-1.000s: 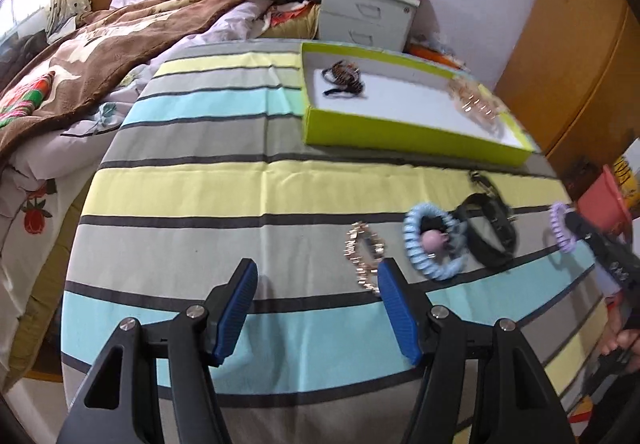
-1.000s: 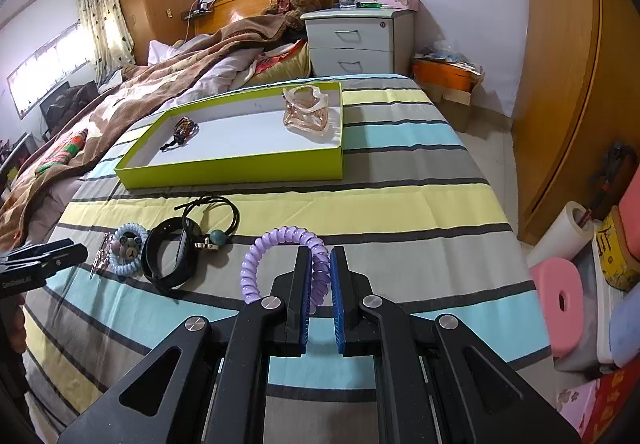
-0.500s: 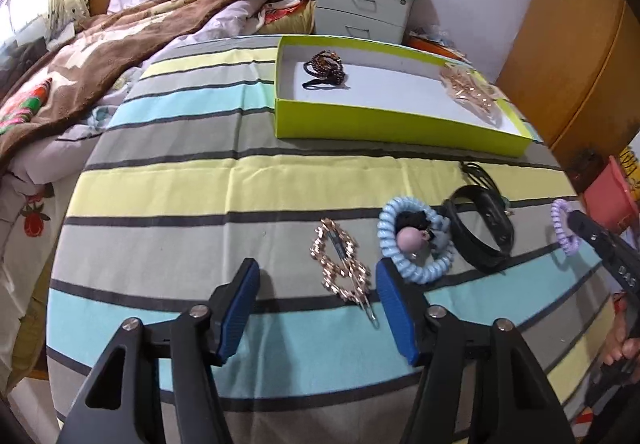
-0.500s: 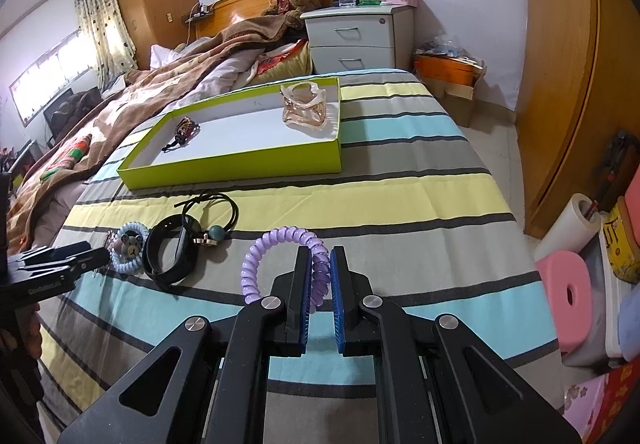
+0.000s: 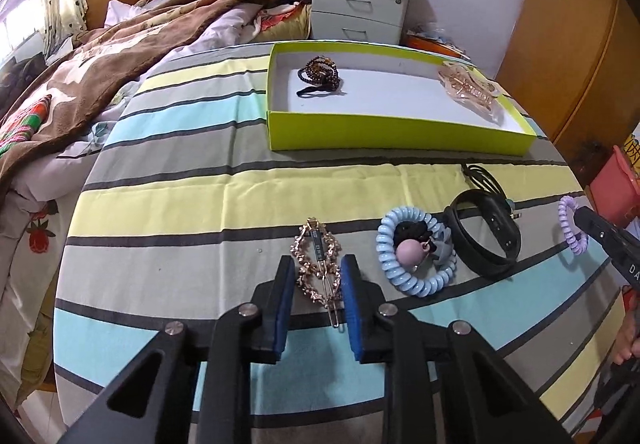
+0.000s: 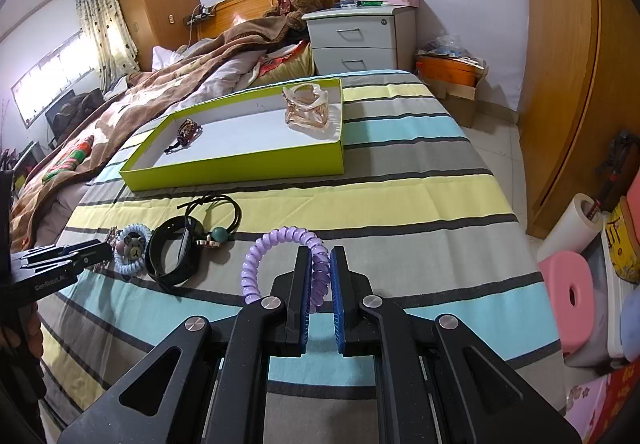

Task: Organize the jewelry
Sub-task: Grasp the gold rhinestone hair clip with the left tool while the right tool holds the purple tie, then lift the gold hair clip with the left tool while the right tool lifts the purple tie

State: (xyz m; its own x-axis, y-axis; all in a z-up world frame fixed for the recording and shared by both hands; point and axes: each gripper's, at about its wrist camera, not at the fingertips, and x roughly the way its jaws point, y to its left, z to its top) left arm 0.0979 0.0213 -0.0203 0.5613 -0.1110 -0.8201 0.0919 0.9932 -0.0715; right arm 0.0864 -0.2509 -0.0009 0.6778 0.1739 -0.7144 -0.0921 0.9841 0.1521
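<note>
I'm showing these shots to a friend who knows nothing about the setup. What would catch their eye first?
Probably the lime-green tray at the far side of the striped bedspread, then the row of jewelry nearer the cameras. The left gripper has just been closing around a gold hair clip, and the right gripper pinches a purple coil band.

We see a bed spread with a striped sheet [image 5: 168, 204] in yellow, grey, pale blue and black. Between our left gripper's [image 5: 316, 276] blue pads lies a gold ornate hair clip [image 5: 318, 264]. Just to its right sit a light blue spiral hair tie [image 5: 416, 250], then a black strap band [image 5: 486, 232] and a thin black cord loop [image 5: 482, 176]. Our right gripper [image 6: 320, 276] clasps a purple spiral hair tie [image 6: 280, 238] resting on the sheet. Beyond them all lies a lime-green shallow cardboard tray [image 5: 396, 142].
</note>
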